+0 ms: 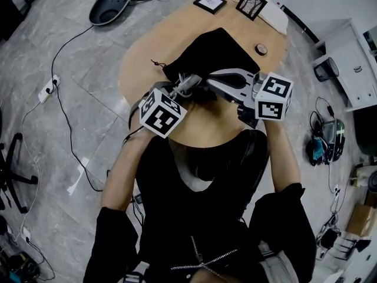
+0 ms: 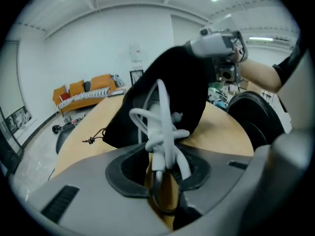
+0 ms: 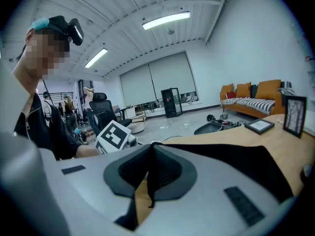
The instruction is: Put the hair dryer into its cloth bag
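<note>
**At the bag's mouth: cloth lifted, cord gathered**

On the table [image 1: 147, 58], toward its near edge, the black bag [image 1: 212, 49] lies with its mouth facing the person. The right gripper [image 3: 147, 181] is clamped thin on the bag's edge, lifting the cloth so the mouth gapes. The left gripper [image 2: 164, 178] is pinched narrow on the bundled white cord [image 2: 165, 132], keeping the loops together just at that mouth, probably to feed them in. The dryer's body shows in no view. Judging by the cord, it likely sits inside the bag.
</note>
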